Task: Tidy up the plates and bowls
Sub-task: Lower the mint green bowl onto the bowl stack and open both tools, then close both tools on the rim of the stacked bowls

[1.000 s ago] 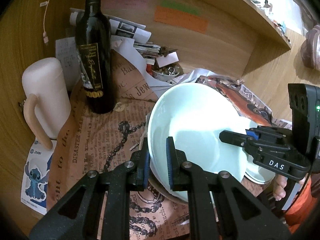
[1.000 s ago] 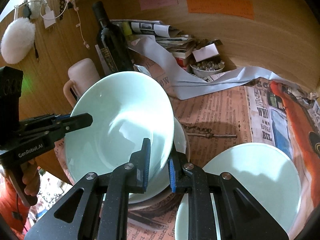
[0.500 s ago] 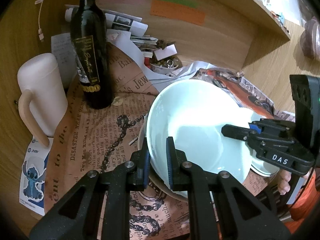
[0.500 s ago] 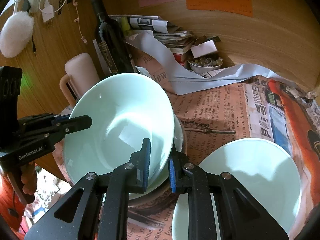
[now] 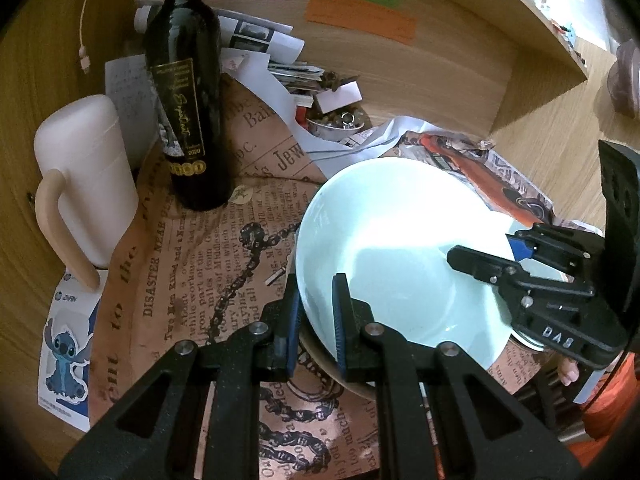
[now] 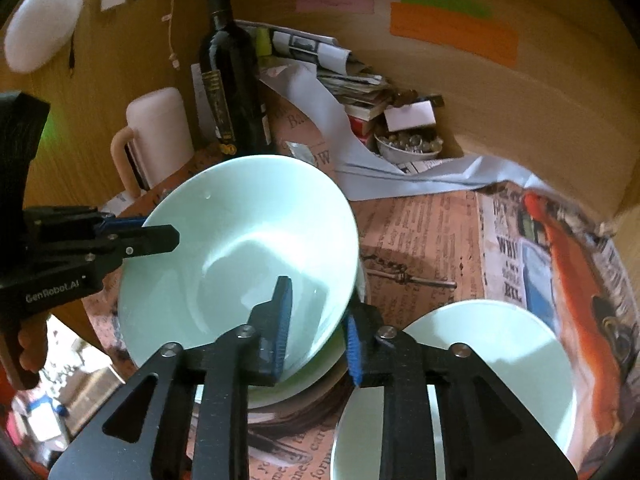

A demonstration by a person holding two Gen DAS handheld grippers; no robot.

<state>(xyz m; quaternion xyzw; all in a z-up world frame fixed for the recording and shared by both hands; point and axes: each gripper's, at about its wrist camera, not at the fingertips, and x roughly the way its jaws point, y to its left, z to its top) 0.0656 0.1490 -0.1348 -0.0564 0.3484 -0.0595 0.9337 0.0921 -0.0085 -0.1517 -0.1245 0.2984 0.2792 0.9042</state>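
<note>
Bowl (image 5: 396,256), pale green, sits tilted on a stack of dishes (image 6: 320,376) near the front edge of the tabletop (image 5: 552,128), which is covered with newsprint-patterned paper (image 5: 208,264). The left hand-held gripper (image 5: 316,320) pinches the bowl's near rim, one blue pad outside the wall and one inside, jaws pressed tight on it. On the opposite rim, the right hand-held gripper (image 6: 318,320) straddles the wall too, but its jaws are opening: the right wrist view shows a clear gap between the rim and each pad, so the bowl's edge stands between them ungripped. A person's fingers (image 6: 30,344) wrap the left gripper's handle at the picture's edge.

Just beside the stack, toward the right edge, lies a second pale green plate (image 6: 500,364), flat on the paper. Farther back, a dark wine bottle (image 5: 184,92) stands upright, with a cream mug (image 5: 84,176) beside it toward the left edge. A small dish of metal bits (image 6: 408,146) sits near the back among stacked papers (image 6: 344,76). Orange and green notes (image 6: 452,28) stick to the wooden back panel.
</note>
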